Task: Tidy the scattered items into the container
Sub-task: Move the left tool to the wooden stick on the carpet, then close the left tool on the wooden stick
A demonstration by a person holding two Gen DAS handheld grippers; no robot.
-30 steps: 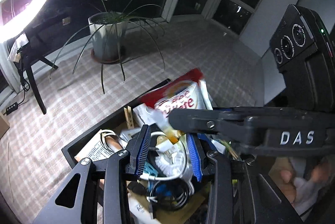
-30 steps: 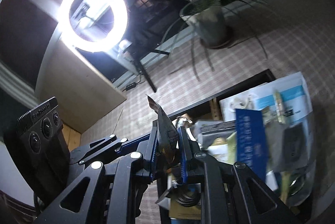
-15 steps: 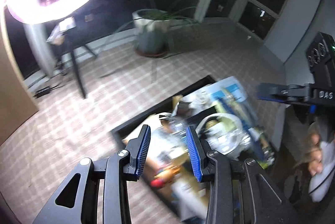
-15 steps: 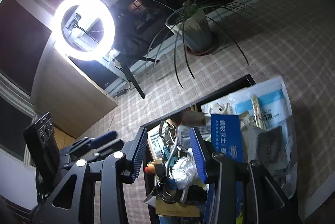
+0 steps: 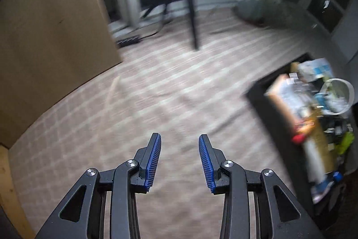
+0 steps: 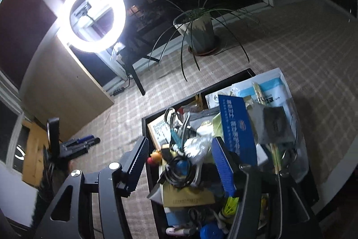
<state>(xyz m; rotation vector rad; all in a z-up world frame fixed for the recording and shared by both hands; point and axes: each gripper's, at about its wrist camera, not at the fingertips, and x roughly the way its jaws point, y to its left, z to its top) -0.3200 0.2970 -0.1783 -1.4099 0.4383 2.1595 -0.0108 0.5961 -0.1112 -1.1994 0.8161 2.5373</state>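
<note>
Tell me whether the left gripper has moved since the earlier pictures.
Yes. The left gripper has swung away from the black container: earlier its fingers stood over the clutter, now they are over bare checked cloth, with the container at the view's right edge.

Each of the 2 views sits just behind its own gripper and looks forward and steeply down along the 2 fingers.

The left wrist view is blurred. Its left gripper (image 5: 179, 158) fills the bottom middle, with bare checked cloth on the surface (image 5: 156, 100) straight ahead. The black container (image 5: 268, 113) lies off to the gripper's right, near the frame edge.

The right wrist view is sharp and closer to the container (image 6: 174, 109), which lies directly beyond and under the right gripper (image 6: 180, 156). The left gripper (image 6: 78, 145) shows far off to its left.

Both views share the container, the checked surface, the ring light (image 6: 94, 15), the potted plant (image 6: 199, 31) and the wooden panel (image 5: 51, 22).
</note>
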